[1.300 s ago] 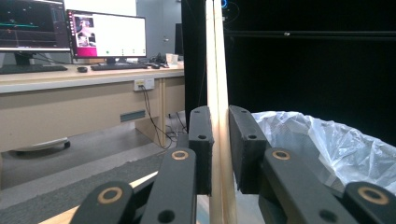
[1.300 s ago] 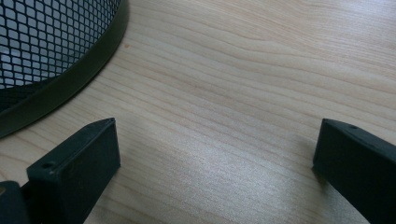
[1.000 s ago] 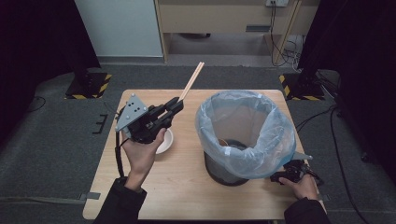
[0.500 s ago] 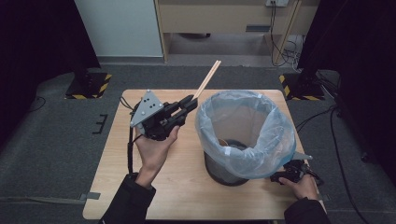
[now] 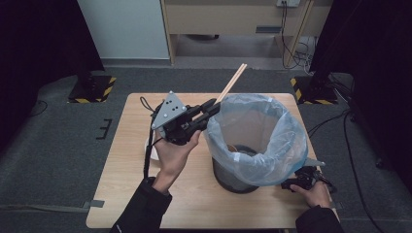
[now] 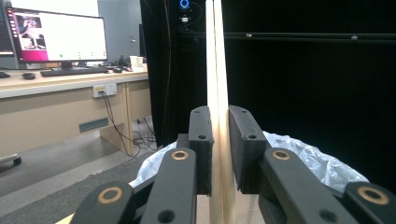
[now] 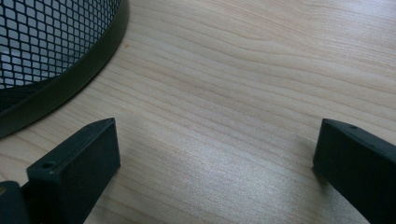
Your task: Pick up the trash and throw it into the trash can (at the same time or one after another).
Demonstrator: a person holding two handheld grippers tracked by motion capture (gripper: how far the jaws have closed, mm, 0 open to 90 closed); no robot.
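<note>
The left hand-held gripper (image 5: 212, 108) is closed tight on a pair of wooden chopsticks (image 5: 232, 83), which stand out past its tips, slanting up and away over the far rim of the waste bin (image 5: 233, 180); in the left gripper view the chopsticks (image 6: 216, 70) run straight up between the two black pads, so the grip looks firm and centred. The bin is a black mesh one, lined with a pale blue plastic bag (image 5: 286, 145) that folds over the rim, and the gripper is just beside its left edge. I judge the step in hand is to bring the chopsticks over the bin and drop them inside. To do this well, the hand should go further to the middle of the opening before the jaws open, because the sticks are long and could catch on the bag or fall across the rim. It is better to tilt the wrist so the free ends point down into the bag, then open slowly. The right hand-held gripper (image 5: 302, 182) rests on the desk (image 5: 121, 194) near the foot of the bin, its jaws wide apart and holding nothing; it could steady the bin if needed. A white bowl (image 5: 151, 150) lies on the desk under the left forearm
</note>
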